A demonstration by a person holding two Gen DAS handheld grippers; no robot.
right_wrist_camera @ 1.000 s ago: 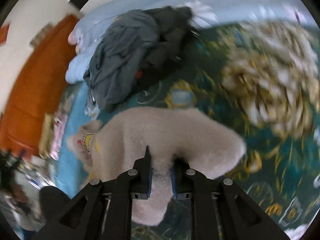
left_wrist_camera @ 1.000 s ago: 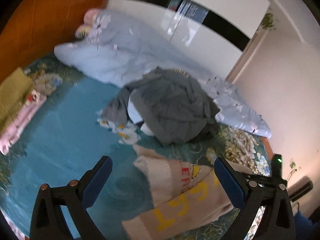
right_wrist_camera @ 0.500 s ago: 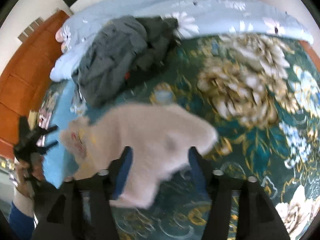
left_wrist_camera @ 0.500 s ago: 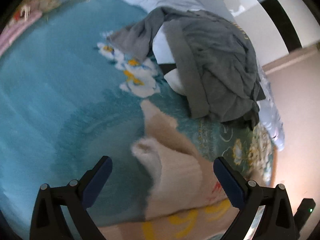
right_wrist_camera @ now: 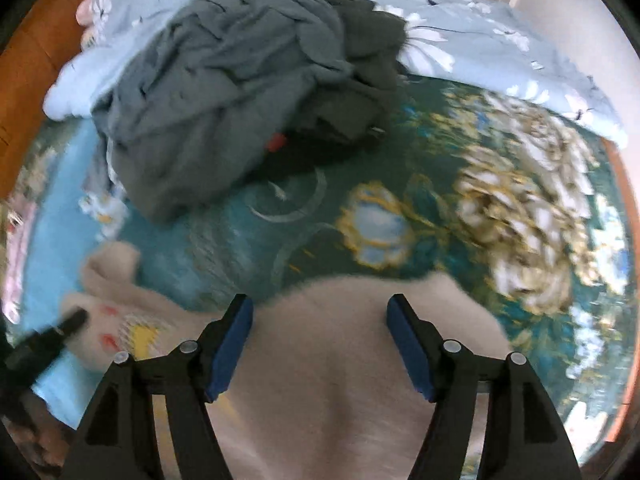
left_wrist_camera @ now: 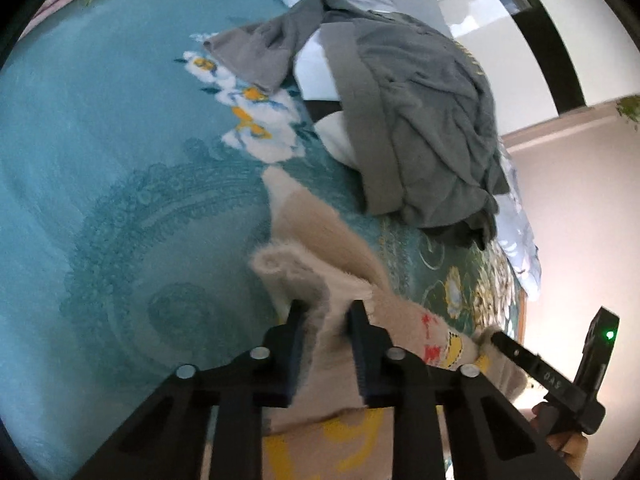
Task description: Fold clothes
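A beige fuzzy sweater (left_wrist_camera: 320, 280) with yellow letters and a red-and-yellow patch lies on the teal floral bedspread (left_wrist_camera: 120, 160). My left gripper (left_wrist_camera: 327, 312) is shut on a bunched fold of the sweater near its sleeve. My right gripper (right_wrist_camera: 320, 312) is open, its blue pads over the sweater's (right_wrist_camera: 360, 340) flat fuzzy edge, holding nothing. The right gripper also shows at the lower right of the left wrist view (left_wrist_camera: 504, 342).
A heap of grey and dark clothes (left_wrist_camera: 400, 120) lies beyond the sweater, also in the right wrist view (right_wrist_camera: 240, 80). A pale blue floral duvet (right_wrist_camera: 480, 32) is bunched along the far side. An orange wooden headboard (right_wrist_camera: 24, 60) stands at the left.
My left gripper came down and closed on the sweater's fold. My right gripper let go of the sweater and opened, and the sweater dropped flat on the bed.
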